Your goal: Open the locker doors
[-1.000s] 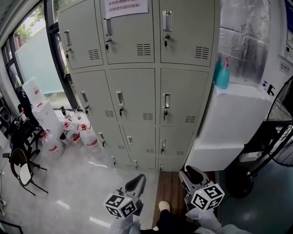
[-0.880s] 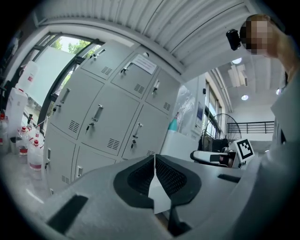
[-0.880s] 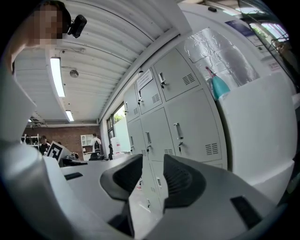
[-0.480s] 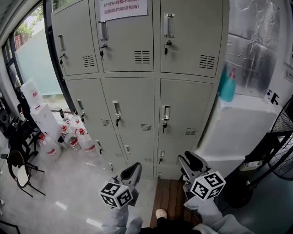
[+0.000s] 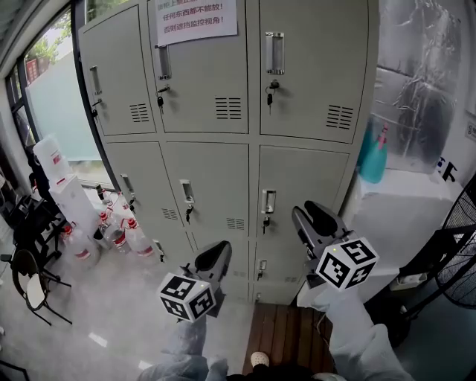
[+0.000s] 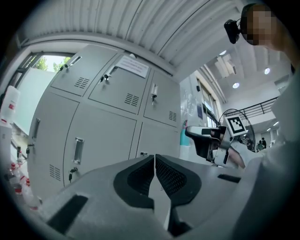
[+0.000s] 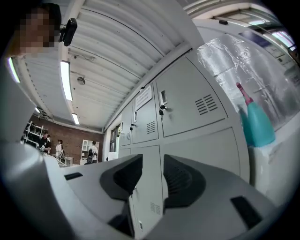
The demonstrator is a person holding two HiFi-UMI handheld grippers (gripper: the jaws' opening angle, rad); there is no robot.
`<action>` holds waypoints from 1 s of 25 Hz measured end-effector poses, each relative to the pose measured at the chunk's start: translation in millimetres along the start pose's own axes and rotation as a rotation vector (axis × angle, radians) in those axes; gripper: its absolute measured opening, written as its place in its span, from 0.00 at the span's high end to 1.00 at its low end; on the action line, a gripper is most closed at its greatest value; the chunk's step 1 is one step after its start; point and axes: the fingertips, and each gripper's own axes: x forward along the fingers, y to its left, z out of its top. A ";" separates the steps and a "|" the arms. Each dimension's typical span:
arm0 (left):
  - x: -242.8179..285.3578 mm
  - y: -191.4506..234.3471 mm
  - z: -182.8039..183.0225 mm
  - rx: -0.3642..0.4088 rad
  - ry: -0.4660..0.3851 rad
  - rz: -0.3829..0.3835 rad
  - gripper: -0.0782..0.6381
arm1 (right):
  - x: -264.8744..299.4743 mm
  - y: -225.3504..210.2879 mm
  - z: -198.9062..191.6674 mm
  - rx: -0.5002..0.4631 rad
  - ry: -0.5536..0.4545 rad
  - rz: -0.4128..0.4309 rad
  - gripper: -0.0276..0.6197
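Observation:
A bank of grey lockers [image 5: 238,134] fills the wall ahead, every door closed, each with a metal handle [image 5: 274,52] and a key below it. A paper notice [image 5: 197,21] is taped to the upper middle door. My left gripper [image 5: 214,258] hangs in front of the lower rows, short of the doors; its jaws [image 6: 154,161] are shut with nothing between them. My right gripper [image 5: 312,219] is raised before the right column, near a middle-row handle [image 5: 268,202] but clear of it. Its jaws [image 7: 152,173] are open, and between them only the lockers [image 7: 187,103] show.
A white cabinet [image 5: 394,216] stands right of the lockers with a teal spray bottle [image 5: 374,160] on top. Water jugs [image 5: 123,234] cluster on the floor at the left, near a black chair [image 5: 33,286]. A fan [image 5: 461,253] is at the far right; wooden boards [image 5: 282,335] lie underfoot.
Both grippers have risen and moved closer to the lockers, the right one higher. The head view has tilted up. Neither jaw gap has changed.

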 end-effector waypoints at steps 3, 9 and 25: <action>20.0 4.1 24.6 0.032 -0.025 -0.005 0.87 | 23.8 -7.2 35.1 -0.042 -0.032 0.009 0.77; 54.4 10.8 74.0 0.059 -0.072 -0.023 0.87 | 71.4 -15.4 108.2 -0.097 -0.095 0.038 0.77; 114.7 50.8 188.8 0.198 -0.140 0.004 0.87 | 187.8 -21.7 237.2 -0.248 -0.145 0.016 0.77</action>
